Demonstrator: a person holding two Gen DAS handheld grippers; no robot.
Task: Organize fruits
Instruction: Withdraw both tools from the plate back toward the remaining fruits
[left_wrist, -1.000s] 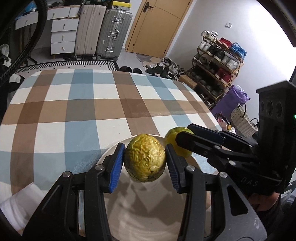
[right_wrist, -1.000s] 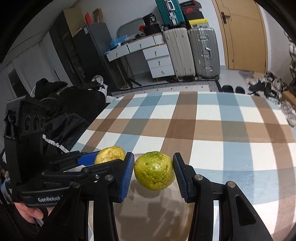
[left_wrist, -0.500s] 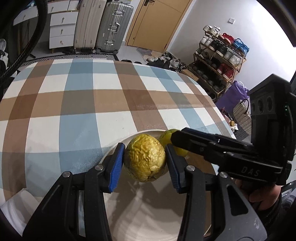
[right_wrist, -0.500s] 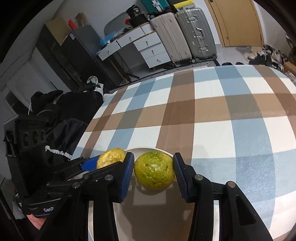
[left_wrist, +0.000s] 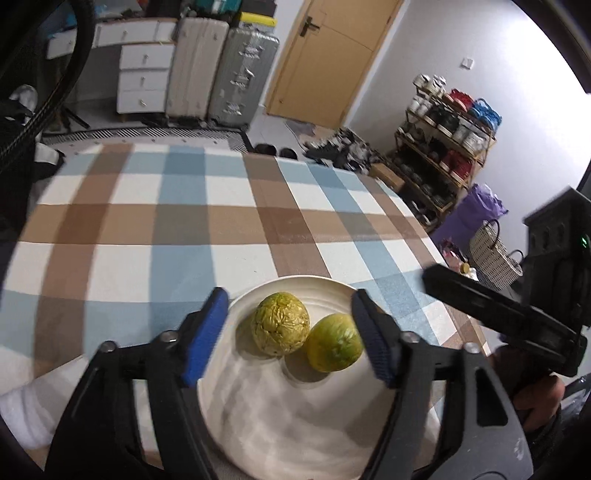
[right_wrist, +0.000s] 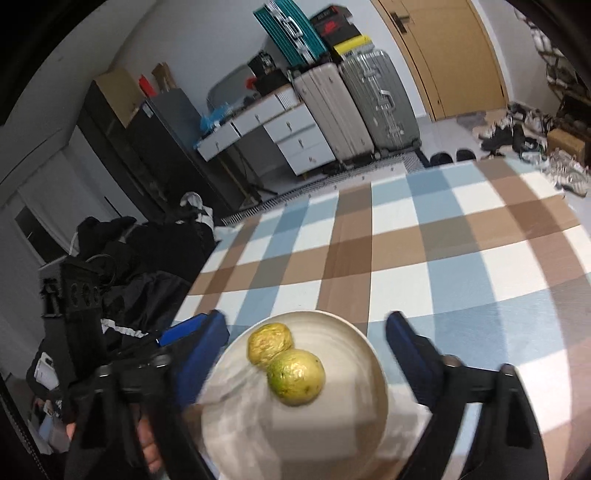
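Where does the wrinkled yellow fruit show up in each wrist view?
Left wrist: wrinkled yellow fruit lies centre-low, on the white plate, left of the smoother green fruit.
Right wrist: centre-low, behind and left of the green fruit.
Shared landmark: the silver suitcase.

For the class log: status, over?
Both jaws open, empty. Wrinkled yellow fruit and smooth green fruit touching on white round plate. Nothing obstructing.
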